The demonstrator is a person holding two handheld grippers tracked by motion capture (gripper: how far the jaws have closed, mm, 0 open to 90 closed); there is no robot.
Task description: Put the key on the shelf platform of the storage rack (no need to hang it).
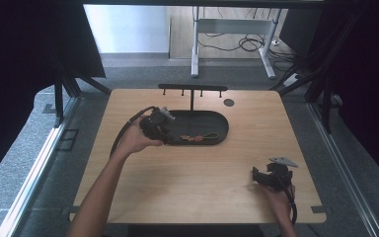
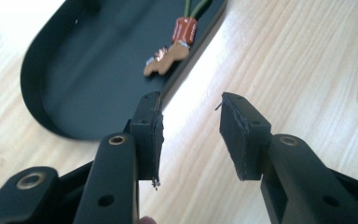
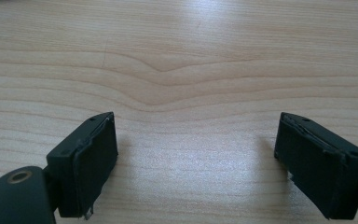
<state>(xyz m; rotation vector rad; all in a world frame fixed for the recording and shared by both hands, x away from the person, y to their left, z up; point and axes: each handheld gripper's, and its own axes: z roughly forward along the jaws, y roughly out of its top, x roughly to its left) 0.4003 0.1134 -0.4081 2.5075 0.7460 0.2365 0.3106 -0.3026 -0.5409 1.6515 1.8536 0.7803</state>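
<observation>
A black oval tray (image 1: 225, 129) lies at the middle of the wooden table. In it rests a small copper-coloured key (image 2: 165, 60) on a red-brown tag (image 2: 185, 30) with a green strap (image 1: 212, 135). My left gripper (image 1: 170, 137) is at the tray's left front rim. In the left gripper view it (image 2: 191, 116) stands open with nothing between its jaws, the key a short way beyond them. My right gripper (image 1: 254, 174) rests near the table's front right. In the right gripper view it (image 3: 196, 144) is wide open over bare wood.
A black T-shaped hook rack (image 1: 192, 89) rises from the back of the tray. A dark round cable hole (image 1: 229, 102) sits in the tabletop behind the tray. A white desk frame (image 1: 195, 44) and cables stand on the floor beyond the table.
</observation>
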